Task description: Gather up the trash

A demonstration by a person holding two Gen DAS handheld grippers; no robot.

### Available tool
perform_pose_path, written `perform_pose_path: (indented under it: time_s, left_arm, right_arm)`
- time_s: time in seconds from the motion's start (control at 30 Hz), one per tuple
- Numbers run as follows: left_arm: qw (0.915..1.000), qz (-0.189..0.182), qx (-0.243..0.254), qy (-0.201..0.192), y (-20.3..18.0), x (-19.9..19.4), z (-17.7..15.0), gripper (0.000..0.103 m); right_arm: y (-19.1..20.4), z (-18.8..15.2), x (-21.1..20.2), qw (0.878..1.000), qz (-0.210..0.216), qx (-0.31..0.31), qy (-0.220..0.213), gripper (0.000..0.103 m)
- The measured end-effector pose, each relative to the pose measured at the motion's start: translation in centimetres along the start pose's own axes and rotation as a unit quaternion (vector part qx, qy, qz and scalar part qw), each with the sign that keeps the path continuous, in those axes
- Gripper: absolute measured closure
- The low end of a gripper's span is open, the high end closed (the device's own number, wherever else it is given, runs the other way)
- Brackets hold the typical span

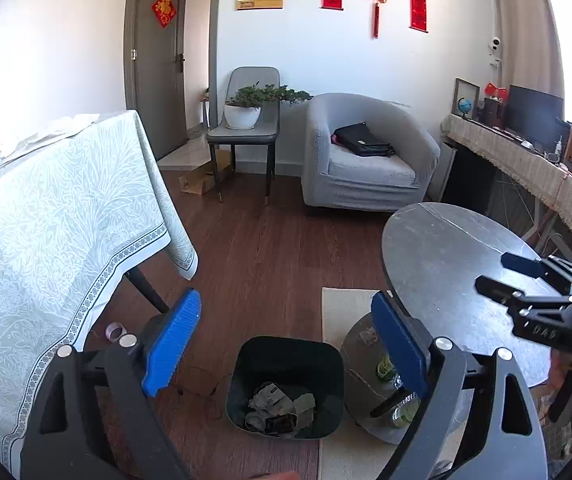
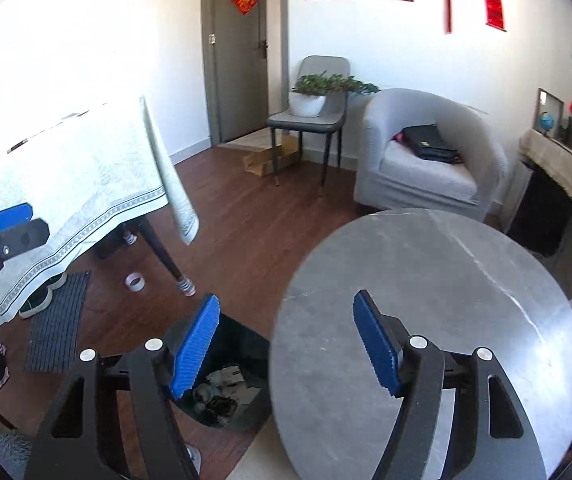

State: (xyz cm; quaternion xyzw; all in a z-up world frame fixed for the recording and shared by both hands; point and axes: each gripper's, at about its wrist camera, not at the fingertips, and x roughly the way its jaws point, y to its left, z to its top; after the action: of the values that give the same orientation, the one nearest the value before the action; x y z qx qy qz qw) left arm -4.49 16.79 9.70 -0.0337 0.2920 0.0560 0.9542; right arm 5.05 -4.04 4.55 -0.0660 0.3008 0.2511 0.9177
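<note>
A black trash bin [image 1: 286,384] stands on the wood floor with crumpled paper trash [image 1: 282,408] inside. It also shows in the right wrist view [image 2: 242,344], beside the round grey table [image 2: 446,280]. My left gripper [image 1: 286,332] is open and empty above the bin. My right gripper [image 2: 286,340] is open and empty over the table's left edge; it also shows in the left wrist view [image 1: 498,276]. The left gripper shows at the left of the right wrist view [image 2: 14,228].
A table with a pale green cloth [image 1: 46,220] stands left. A tape roll [image 2: 135,281] lies on the floor. Bottles [image 1: 404,412] sit on the round table's lower shelf. A grey armchair [image 1: 366,160], a chair with a plant [image 1: 246,120] and a sideboard [image 1: 526,160] stand behind.
</note>
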Motion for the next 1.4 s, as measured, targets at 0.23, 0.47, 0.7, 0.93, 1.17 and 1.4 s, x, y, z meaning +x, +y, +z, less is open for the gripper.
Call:
perform_pose_path:
  time_s: [0.23, 0.47, 0.7, 0.93, 1.17, 1.4]
  left_arm:
    - [0.9985, 0.024, 0.049, -0.004, -3.5, -0.7, -3.4, 0.007]
    - [0.9982, 0.007, 0.059, 0.002, -4.8, -0.3, -6.7, 0.007]
    - [0.9982, 0.02, 0.05, 0.028, -4.6, 0.6, -8.6, 0.007]
    - [0.9985, 0.014, 0.032, 0.041, -4.2, 1.1, -9.4, 0.007]
    - [0.998, 0.009, 0.03, 0.054, -4.5, 1.7, -9.5, 0.007]
    - [0.9978, 0.008, 0.031, 0.058, -4.5, 1.9, -9.5, 0.007]
  right_arm:
    - [-7.8, -4.5, -8.2, 0.994, -0.077, 0.071, -0.016, 0.018]
    - [-11.0, -10.5, -11.8, 0.988, -0.105, 0.109, -0.016, 0.008]
    - [-10.0, -13.5, -13.2, 0.988, -0.092, 0.122, -0.015, 0.006]
    - [-8.9, -15.0, -13.1, 0.99, -0.087, 0.11, -0.007, 0.006]
    - [-8.7, -15.3, -13.2, 0.99, -0.083, 0.114, -0.008, 0.005]
    - [-8.8, -15.2, -13.1, 0.99, -0.08, 0.117, -0.006, 0.004]
